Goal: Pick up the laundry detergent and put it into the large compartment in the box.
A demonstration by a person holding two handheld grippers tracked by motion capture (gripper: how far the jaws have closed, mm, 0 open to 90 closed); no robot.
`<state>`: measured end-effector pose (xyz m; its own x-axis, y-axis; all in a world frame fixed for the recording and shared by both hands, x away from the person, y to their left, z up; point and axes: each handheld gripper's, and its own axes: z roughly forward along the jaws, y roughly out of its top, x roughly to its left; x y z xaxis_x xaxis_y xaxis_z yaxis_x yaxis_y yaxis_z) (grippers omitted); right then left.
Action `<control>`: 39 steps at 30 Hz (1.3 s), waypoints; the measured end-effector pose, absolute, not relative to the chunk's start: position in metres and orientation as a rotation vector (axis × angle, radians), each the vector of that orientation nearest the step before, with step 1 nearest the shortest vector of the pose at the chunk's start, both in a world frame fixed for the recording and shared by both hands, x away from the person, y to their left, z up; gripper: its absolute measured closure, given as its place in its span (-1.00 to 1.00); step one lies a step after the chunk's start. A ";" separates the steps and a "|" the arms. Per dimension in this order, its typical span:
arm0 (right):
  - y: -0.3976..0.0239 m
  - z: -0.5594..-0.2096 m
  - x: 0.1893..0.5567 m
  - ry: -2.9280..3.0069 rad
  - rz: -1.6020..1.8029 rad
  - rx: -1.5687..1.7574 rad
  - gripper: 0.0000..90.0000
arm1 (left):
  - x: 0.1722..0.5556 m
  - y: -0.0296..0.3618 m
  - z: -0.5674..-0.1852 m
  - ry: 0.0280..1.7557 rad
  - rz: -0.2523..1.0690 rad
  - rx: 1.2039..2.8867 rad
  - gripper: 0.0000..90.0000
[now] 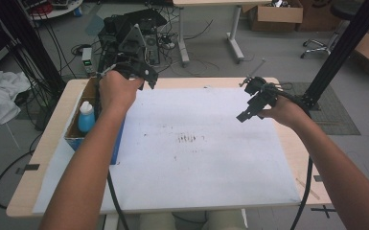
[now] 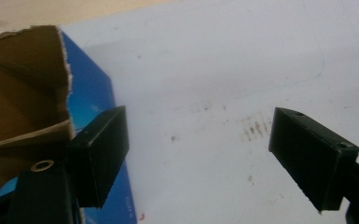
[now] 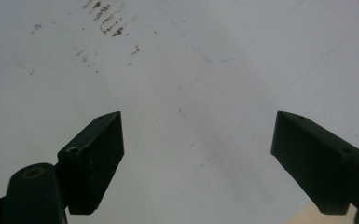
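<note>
Two claws, each held in a hand above the counter [image 1: 21, 191].

Left claw [image 2: 198, 156]: released, jaws wide apart with nothing between them. In the high view it is raised over the far left part of the white sheet [image 1: 196, 153], just beside the cardboard box [image 1: 84, 103], with the grey three-cornered plate on top. In the left gripper view its left jaw stands against the box's blue outer side and torn brown flap [image 2: 23, 88]; its right jaw hangs over bare sheet, near a patch of brown smudges [image 2: 256, 128].

Right claw [image 3: 198, 161]: released, jaws wide apart, empty. In the high view it sits over the sheet's far right part, well apart from the box. Below it lie plain white sheet, faint blue pen lines [image 3: 224, 58] and brown smudges farther off.

Cardboard box: open-topped, blue outside, on the counter's left side, overlapping the sheet's left edge. A blue bottle with a white cap [image 1: 86, 117] stands upright inside it.

Beyond the counter: cables, cardboard boxes and a second table on the floor.
</note>
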<state>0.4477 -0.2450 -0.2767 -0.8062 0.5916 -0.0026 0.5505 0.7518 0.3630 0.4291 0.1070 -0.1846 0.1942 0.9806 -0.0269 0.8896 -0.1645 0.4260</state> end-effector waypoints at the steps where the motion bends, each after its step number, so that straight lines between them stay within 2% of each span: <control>1: -0.245 -0.277 0.447 2.830 0.529 0.926 -0.62 | 0.430 0.105 -0.186 1.760 0.365 2.136 -0.53; 20: -0.241 -0.278 0.445 2.835 0.521 0.930 -0.63 | 0.451 0.081 -0.217 1.725 0.255 2.129 -0.53; 39: -0.241 -0.278 0.444 2.834 0.513 0.938 -0.63 | 0.453 0.070 -0.227 1.680 0.240 2.149 -0.52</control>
<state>0.4441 -0.2406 -0.2778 -0.8027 0.5964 -0.0007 0.5584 0.7519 0.3504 0.4526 0.0698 -0.2265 0.2626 0.9588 -0.1086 0.8898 -0.1971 0.4115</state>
